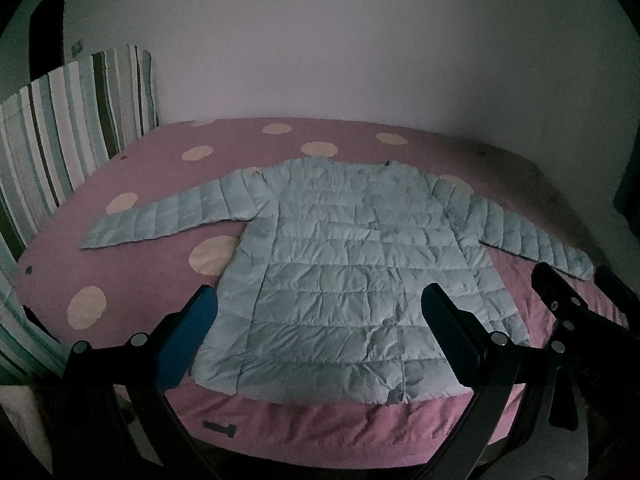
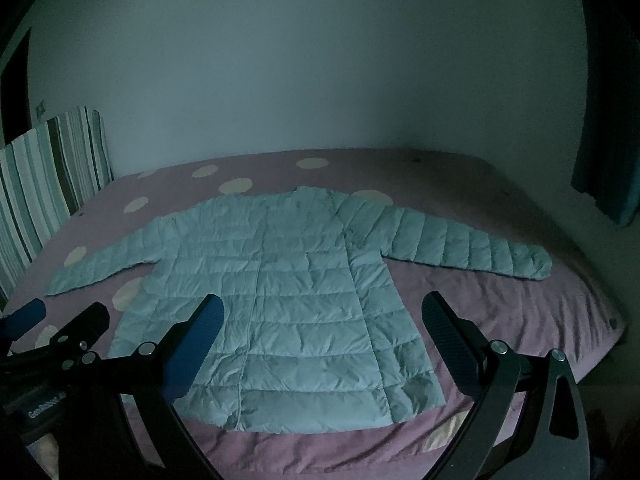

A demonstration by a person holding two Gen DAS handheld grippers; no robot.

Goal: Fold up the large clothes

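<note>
I see the jacket [image 1: 344, 280] flat on the bed [image 1: 160, 184], sleeves spread. My left gripper [image 1: 320, 312] and right gripper [image 2: 322, 320] hang above it, jaws spread, empty.

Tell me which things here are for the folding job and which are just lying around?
For the job:
jacket, spread flat on the bed, sleeves out
left gripper, jaws open
right gripper, jaws open

Just there:
bed, with a pink spotted sheet
striped cushion, standing at the bed's far left edge

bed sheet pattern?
Pink sheet with large cream polka dots, under the pale blue jacket. Clearest in the left wrist view.
</note>
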